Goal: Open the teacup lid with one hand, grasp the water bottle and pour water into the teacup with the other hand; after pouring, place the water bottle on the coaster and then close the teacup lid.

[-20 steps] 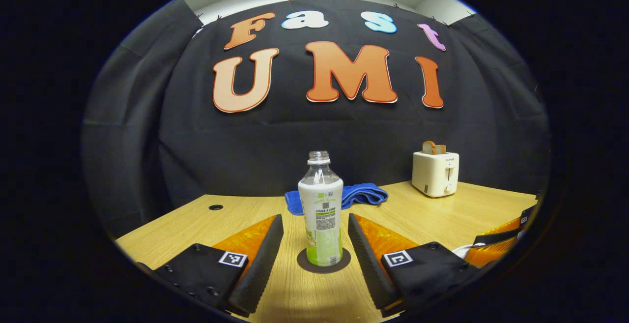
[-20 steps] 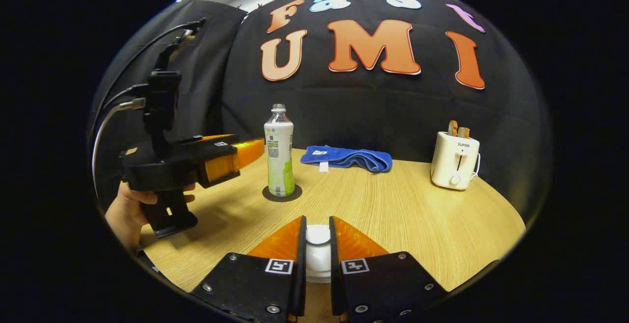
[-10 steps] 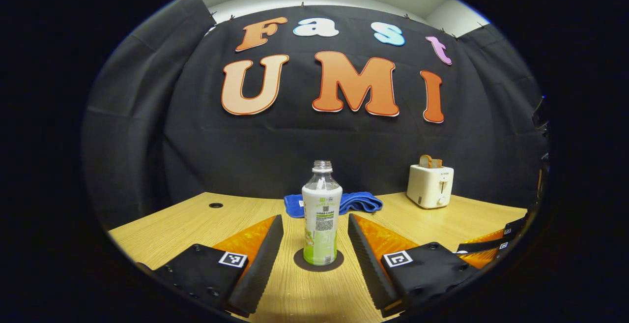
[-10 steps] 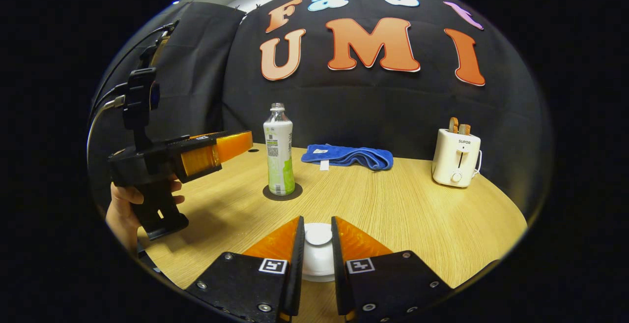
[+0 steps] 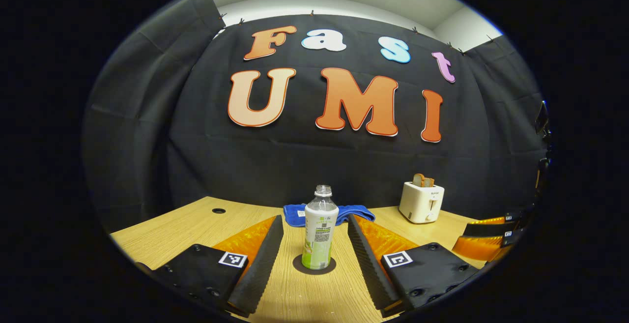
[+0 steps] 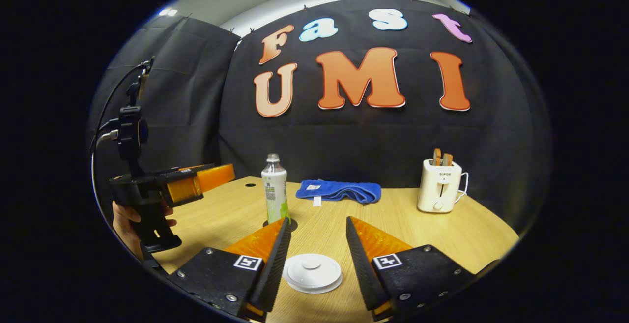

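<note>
- The water bottle stands upright and uncapped on its dark coaster on the desk, placement apparently done.
- The left gripper hangs short of the bottle, jaws wide apart, holding nothing.
- The right gripper hovers with jaws spread over the white lid, which lies between them, untouched.
- The lid seems seated on the teacup, hidden beneath; if so, the task looks essentially finished.

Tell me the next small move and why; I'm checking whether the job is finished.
Probably just draw both tools back: the water bottle stands upright on the coaster, the lid sits on the teacup, and both the left tool and right tool are open.
</note>
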### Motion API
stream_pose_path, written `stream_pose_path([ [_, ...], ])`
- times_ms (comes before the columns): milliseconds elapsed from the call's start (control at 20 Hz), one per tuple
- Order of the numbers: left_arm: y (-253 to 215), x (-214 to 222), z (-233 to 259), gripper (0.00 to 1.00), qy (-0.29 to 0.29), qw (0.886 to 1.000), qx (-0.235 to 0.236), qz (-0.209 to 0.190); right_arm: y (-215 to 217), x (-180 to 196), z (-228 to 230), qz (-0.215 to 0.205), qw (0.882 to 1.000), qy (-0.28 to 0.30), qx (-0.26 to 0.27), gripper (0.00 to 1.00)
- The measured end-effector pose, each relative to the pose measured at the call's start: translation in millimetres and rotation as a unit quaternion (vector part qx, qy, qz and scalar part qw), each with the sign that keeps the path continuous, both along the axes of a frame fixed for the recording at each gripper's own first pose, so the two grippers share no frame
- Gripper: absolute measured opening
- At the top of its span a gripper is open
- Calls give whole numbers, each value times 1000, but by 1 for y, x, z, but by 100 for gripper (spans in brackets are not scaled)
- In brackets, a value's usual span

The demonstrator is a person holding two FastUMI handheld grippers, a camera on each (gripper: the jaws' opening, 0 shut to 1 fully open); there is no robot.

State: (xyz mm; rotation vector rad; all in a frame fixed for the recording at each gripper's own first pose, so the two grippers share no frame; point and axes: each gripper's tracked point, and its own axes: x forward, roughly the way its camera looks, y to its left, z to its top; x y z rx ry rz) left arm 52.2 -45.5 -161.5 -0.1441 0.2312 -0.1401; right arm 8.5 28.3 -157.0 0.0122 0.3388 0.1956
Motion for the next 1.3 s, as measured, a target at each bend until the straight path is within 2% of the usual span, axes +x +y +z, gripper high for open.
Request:
stream_pose_path([
  [100, 11, -5, 12, 84, -6, 1000, 11, 8, -7, 0, 22, -9, 1000, -23, -13, 79],
  [200, 21, -17, 28, 84, -14, 999, 24, 16, -13, 0, 46, -22, 998, -49, -23, 84],
  [400, 43, -41, 55, 85, -24, 997, 54, 41, -10, -7, 73, -34, 997, -65, -27, 86],
  [600, 52, -56, 81, 85, -39, 995, 71, 60, 10, -16, 97, -15, 995, -94, -38, 87],
  [800, 64, -67, 101, 85, -70, 987, 103, 102, 26, -15, 91, -5, 994, -93, -53, 90],
  [950, 49, -73, 107, 85, -90, 987, 100, 89, 25, -13, 87, -16, 992, -102, -68, 93],
  [1200, 47, -74, 119, 85, -115, 983, 110, 93, 16, -15, 89, -35, 993, -100, -60, 93],
  [1300, 49, -74, 117, 86, -111, 983, 111, 97, 1, -10, 89, -57, 991, -103, -70, 93],
])
